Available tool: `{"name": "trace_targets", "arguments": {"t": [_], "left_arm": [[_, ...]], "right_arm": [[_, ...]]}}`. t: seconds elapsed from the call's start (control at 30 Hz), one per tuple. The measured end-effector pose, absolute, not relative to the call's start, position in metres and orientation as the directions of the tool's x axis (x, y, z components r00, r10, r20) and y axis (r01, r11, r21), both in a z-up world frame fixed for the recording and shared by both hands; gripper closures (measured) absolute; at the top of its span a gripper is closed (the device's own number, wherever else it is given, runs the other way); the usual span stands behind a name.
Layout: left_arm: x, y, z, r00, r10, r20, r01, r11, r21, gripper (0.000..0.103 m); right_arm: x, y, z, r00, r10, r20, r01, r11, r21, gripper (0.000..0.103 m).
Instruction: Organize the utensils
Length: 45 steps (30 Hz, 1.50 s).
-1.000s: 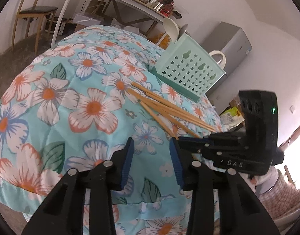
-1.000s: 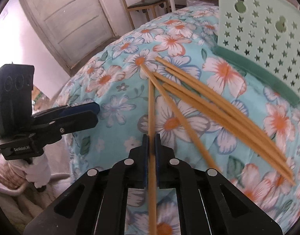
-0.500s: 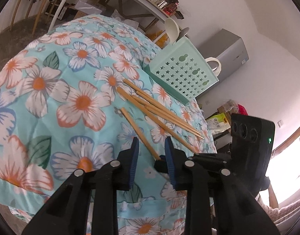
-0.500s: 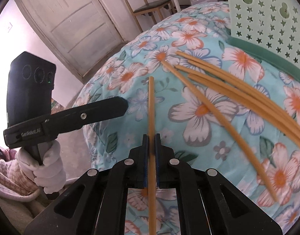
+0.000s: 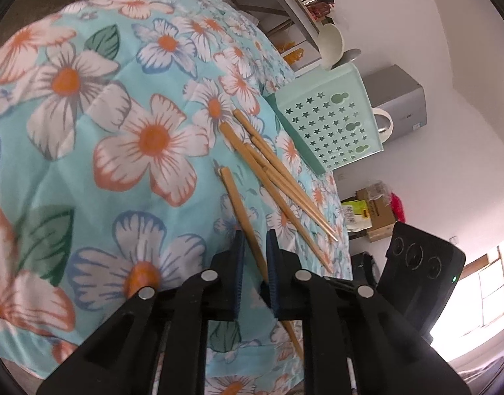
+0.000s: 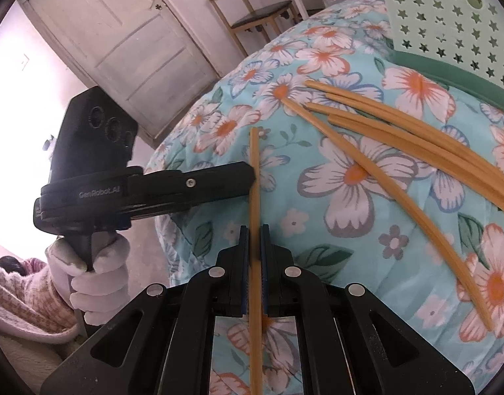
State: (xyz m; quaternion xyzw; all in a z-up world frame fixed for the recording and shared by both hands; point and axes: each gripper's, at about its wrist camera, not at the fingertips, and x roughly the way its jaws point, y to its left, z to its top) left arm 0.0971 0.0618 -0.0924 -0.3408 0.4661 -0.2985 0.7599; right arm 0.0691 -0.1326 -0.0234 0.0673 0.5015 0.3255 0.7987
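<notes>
One wooden chopstick (image 6: pixel 254 151) is clamped lengthwise between the pads of my right gripper (image 6: pixel 254 233), which is shut on it. The chopstick's far end points away over the floral cloth. My left gripper (image 5: pixel 254 243) comes in from the side, and its jaws are closing around that same chopstick (image 5: pixel 235 197). A thin gap still shows at the left pad. In the right wrist view, the left gripper (image 6: pixel 248 177) meets the stick near its far end. Several loose chopsticks (image 6: pixel 400 131) lie beside a mint basket (image 5: pixel 331 121) with star holes.
A white-gloved hand (image 6: pixel 97 273) holds the left gripper. A white ladle (image 5: pixel 332 41) stands in the basket. The cloth drops away at its near edge. A wooden chair (image 6: pixel 252 10), a door (image 6: pixel 113 39), a grey cabinet (image 5: pixel 397 105) and boxes (image 5: pixel 374 210) stand around.
My left gripper has rolled and come in over the held chopstick, and its jaws have narrowed around it. The right gripper has kept its grip and barely moved.
</notes>
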Motion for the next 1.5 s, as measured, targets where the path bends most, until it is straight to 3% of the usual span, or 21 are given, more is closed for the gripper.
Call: {"name": "trace_targets", "arguments": {"t": [0.5, 0.73, 0.9, 1.13, 1.5], "left_arm": [[0.095, 0.062, -0.092, 0.406, -0.766, -0.498, 0.145, 0.592, -0.793, 0.093], [0.092, 0.068, -0.091, 0.424, -0.760, -0.494, 0.147, 0.595, -0.790, 0.094], [0.091, 0.069, -0.092, 0.431, -0.752, -0.499, 0.153, 0.606, -0.781, 0.094], [0.089, 0.069, -0.090, 0.448, -0.726, -0.522, 0.180, 0.645, -0.742, 0.093], [0.085, 0.070, -0.090, 0.465, -0.704, -0.537, 0.208, 0.676, -0.707, 0.092]], "right_arm": [[0.066, -0.122, -0.017, 0.276, 0.596, -0.754, -0.497, 0.760, 0.418, 0.098], [0.065, -0.129, -0.010, 0.282, 0.579, -0.765, -0.492, 0.772, 0.403, 0.086], [0.069, -0.146, 0.002, 0.332, 0.549, -0.767, -0.471, 0.801, 0.369, 0.085], [0.091, -0.153, 0.017, 0.400, 0.475, -0.784, -0.467, 0.841, 0.272, 0.077], [0.127, -0.125, -0.001, 0.376, 0.356, -0.856, -0.535, 0.837, 0.113, 0.077]]}}
